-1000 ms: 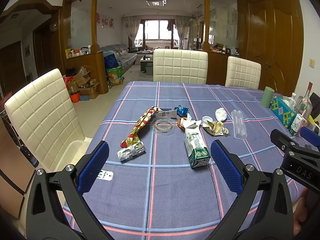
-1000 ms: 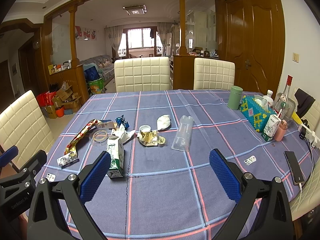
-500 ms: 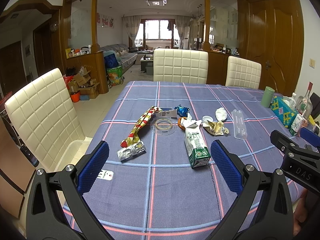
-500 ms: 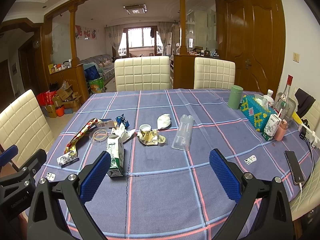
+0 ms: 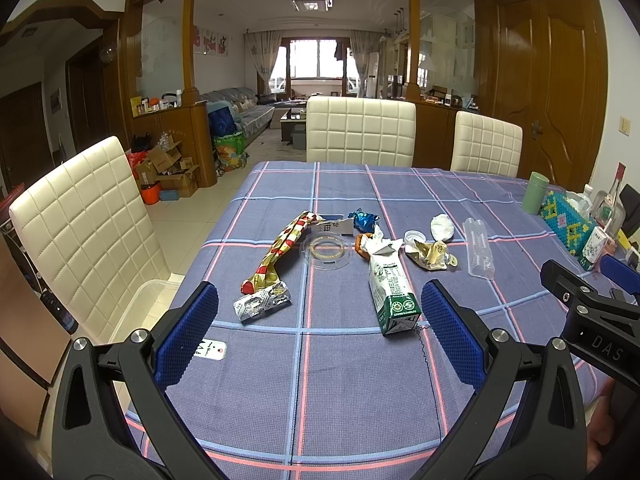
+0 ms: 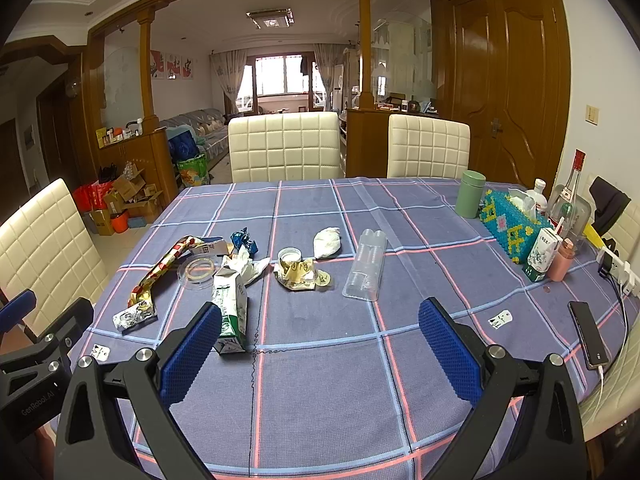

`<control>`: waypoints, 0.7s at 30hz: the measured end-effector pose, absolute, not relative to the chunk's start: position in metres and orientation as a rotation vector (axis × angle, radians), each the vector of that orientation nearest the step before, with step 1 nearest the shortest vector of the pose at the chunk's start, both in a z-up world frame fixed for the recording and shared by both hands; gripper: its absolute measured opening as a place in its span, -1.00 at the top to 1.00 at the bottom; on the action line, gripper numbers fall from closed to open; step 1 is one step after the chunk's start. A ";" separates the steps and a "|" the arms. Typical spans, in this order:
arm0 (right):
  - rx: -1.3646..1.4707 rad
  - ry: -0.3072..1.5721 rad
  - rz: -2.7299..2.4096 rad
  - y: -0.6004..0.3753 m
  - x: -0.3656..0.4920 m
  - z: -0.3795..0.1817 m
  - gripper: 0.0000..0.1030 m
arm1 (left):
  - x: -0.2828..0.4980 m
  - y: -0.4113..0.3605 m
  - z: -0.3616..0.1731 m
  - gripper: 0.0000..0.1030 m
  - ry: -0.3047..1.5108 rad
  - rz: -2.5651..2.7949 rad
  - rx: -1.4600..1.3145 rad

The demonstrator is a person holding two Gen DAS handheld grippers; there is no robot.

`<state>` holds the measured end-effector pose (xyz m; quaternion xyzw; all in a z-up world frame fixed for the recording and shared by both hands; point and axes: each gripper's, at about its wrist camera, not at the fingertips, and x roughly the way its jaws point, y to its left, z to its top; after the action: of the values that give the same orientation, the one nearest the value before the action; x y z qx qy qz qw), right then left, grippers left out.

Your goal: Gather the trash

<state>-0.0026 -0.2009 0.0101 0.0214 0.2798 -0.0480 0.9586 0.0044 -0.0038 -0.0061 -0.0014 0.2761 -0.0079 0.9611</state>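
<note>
Trash lies mid-table on the plaid cloth: a green-white milk carton (image 5: 392,292) (image 6: 230,312), a red-gold wrapper (image 5: 280,248) (image 6: 160,272), a silver blister pack (image 5: 262,302) (image 6: 132,318), a clear round lid (image 5: 326,250) (image 6: 198,272), a blue foil wrapper (image 5: 362,220) (image 6: 243,240), a crumpled yellow wrapper (image 5: 430,254) (image 6: 300,274), a white wad (image 5: 441,227) (image 6: 327,242) and a clear plastic bottle (image 5: 478,246) (image 6: 366,264). My left gripper (image 5: 320,336) is open and empty near the front edge. My right gripper (image 6: 320,340) is open and empty beside it.
A green cup (image 6: 472,200), a beaded tissue box (image 6: 514,228), a small drink carton (image 6: 542,256), bottles and a phone (image 6: 588,334) stand along the right side. White chairs (image 5: 88,232) surround the table. A clear bin (image 5: 148,300) sits on the left chair.
</note>
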 end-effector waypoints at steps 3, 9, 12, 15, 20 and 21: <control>0.043 0.568 -0.098 -0.201 -0.002 0.010 -0.87 | 0.004 -0.004 -0.006 -0.94 0.559 -0.016 -0.003; 0.043 0.568 -0.098 -0.201 -0.002 0.010 -0.87 | 0.004 -0.004 -0.006 -0.94 0.560 -0.016 -0.003; 0.044 0.569 -0.098 -0.201 -0.002 0.009 -0.87 | 0.004 -0.004 -0.006 -0.94 0.560 -0.016 -0.002; 0.043 0.569 -0.097 -0.201 -0.002 0.009 -0.87 | 0.004 -0.004 -0.007 -0.94 0.561 -0.016 -0.003; 0.043 0.569 -0.098 -0.204 -0.001 0.008 -0.87 | 0.004 -0.004 -0.007 -0.94 0.561 -0.016 -0.003; 0.042 0.569 -0.098 -0.204 0.000 0.007 -0.87 | 0.004 -0.004 -0.007 -0.94 0.562 -0.015 -0.003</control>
<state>0.0002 -0.2043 0.0071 0.0209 0.2806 -0.0481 0.9584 0.0041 -0.0037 -0.0074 -0.0013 0.2772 -0.0072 0.9608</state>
